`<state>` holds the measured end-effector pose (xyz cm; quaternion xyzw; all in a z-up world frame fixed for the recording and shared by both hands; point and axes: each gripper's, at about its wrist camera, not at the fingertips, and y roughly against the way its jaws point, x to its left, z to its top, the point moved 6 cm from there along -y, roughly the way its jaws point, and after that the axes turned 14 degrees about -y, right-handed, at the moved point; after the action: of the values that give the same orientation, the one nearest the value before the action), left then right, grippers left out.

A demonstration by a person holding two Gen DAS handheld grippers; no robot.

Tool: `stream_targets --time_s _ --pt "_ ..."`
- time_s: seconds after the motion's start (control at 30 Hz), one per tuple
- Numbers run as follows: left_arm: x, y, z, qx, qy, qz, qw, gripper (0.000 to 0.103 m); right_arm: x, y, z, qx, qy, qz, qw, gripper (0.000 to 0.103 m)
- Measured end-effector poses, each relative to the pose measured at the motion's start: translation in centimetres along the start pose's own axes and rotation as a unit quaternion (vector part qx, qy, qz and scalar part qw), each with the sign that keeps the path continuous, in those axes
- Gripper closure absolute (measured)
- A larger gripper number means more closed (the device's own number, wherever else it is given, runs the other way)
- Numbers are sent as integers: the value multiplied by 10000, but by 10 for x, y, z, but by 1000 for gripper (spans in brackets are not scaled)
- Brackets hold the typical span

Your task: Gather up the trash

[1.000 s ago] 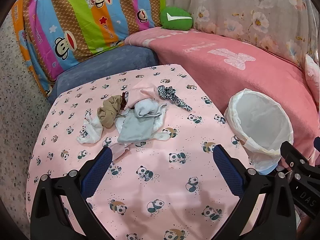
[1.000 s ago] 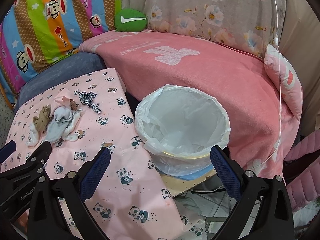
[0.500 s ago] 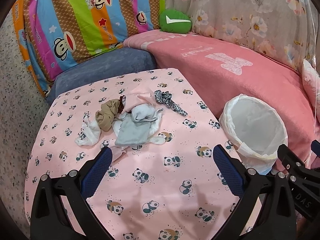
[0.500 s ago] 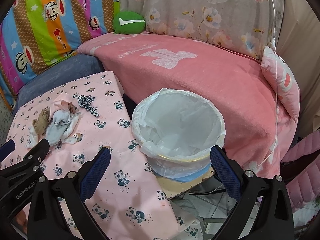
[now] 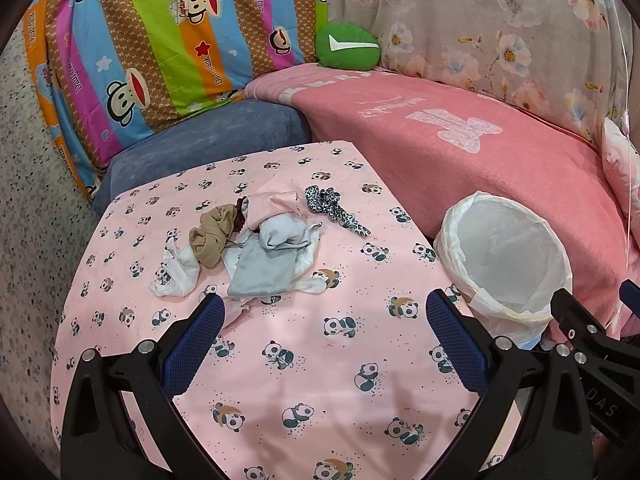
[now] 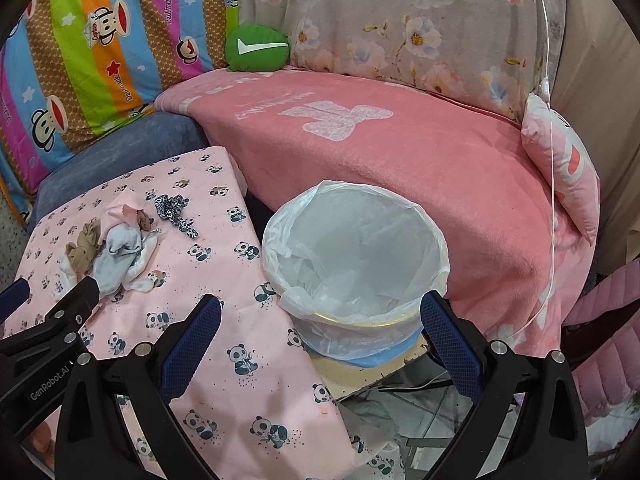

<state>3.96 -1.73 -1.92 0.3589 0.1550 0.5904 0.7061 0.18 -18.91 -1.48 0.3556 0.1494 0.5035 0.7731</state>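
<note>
A heap of crumpled cloth scraps [image 5: 264,256] lies on the pink panda-print table cover [image 5: 320,360]: a tan piece [image 5: 212,236], white, grey and pink pieces, and a leopard-print scrunchie [image 5: 332,208]. The heap also shows in the right wrist view [image 6: 116,252]. A bin lined with a white bag [image 5: 504,264] stands at the table's right edge and looks empty inside [image 6: 356,256]. My left gripper [image 5: 324,320] is open and empty, short of the heap. My right gripper [image 6: 320,320] is open and empty, in front of the bin.
A pink blanket [image 5: 460,148] covers the sofa behind the table and bin. A striped monkey-print cushion [image 5: 160,40], a blue cushion [image 5: 208,140] and a green pouch [image 5: 346,46] lie at the back. A pink pillow [image 6: 560,168] is at the right. Floor shows below the bin [image 6: 400,400].
Both grippers have drawn back and up a little; the heap and the bin appear slightly smaller and farther. Nothing was taken hold of.
</note>
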Motion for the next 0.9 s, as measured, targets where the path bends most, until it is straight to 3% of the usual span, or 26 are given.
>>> stream_targets --time_s 0.9 --pt "-2 3 3 -78 -21 4 10000 7 -1 1 2 -32 -12 8 10000 5"
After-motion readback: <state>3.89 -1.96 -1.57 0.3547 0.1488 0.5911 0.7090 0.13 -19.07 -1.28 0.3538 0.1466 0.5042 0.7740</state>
